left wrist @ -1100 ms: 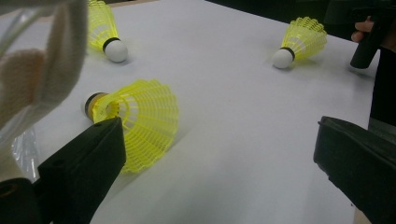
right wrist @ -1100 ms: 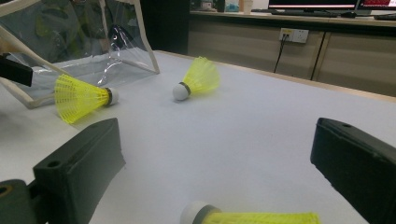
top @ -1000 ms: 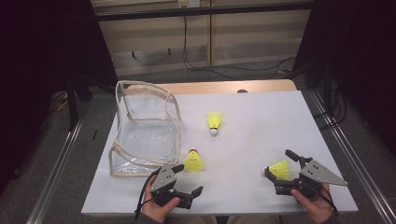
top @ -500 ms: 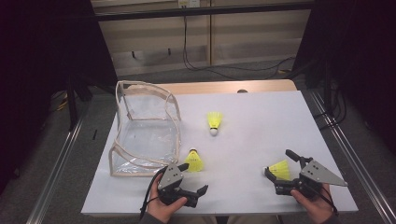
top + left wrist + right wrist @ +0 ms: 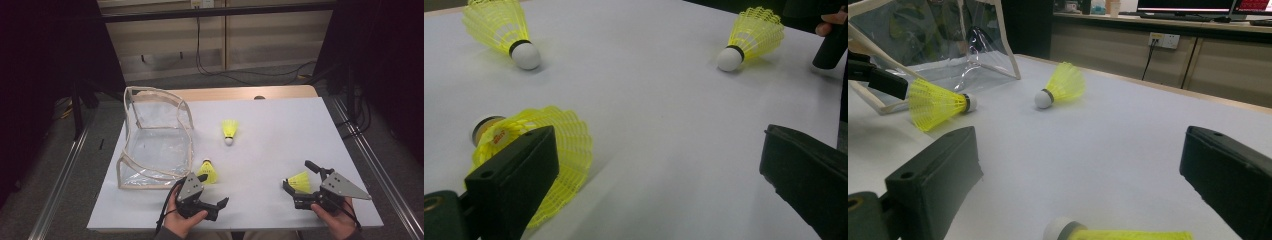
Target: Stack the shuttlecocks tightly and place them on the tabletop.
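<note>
Shuttlecocks waiting at open jaws, pouch to the left

Shuttlecock one (image 5: 531, 165) is seen lying on its side just beside the left gripper (image 5: 202, 200), partly behind one jaw in the left gripper view, cork turned away from the tool. Both jaws are spread wide and nothing is held. Shuttlecock two (image 5: 299, 181) lies between the wide-spread jaws of the right gripper (image 5: 307, 192), cork toward the other tool; in the right gripper view its skirt (image 5: 1128, 235) is seen low between the jaws, not yet clamped. A third shuttlecock (image 5: 229, 131) rests well ahead of both tools, apart from the others.

The step in hand is judged to be a pick-up for loading into the clear pouch (image 5: 155, 137), which stands ahead and to the left of the left gripper, its mouth facing the nearest shuttlecock. A grip is best taken near the cork, where the body is firm; the mesh skirt would be crushed by a hard squeeze and may roll away if nudged.

Open white table (image 5: 280, 125) is left ahead of both tools. The near edge lies right under the hands, so little room is left for drawing back.
</note>
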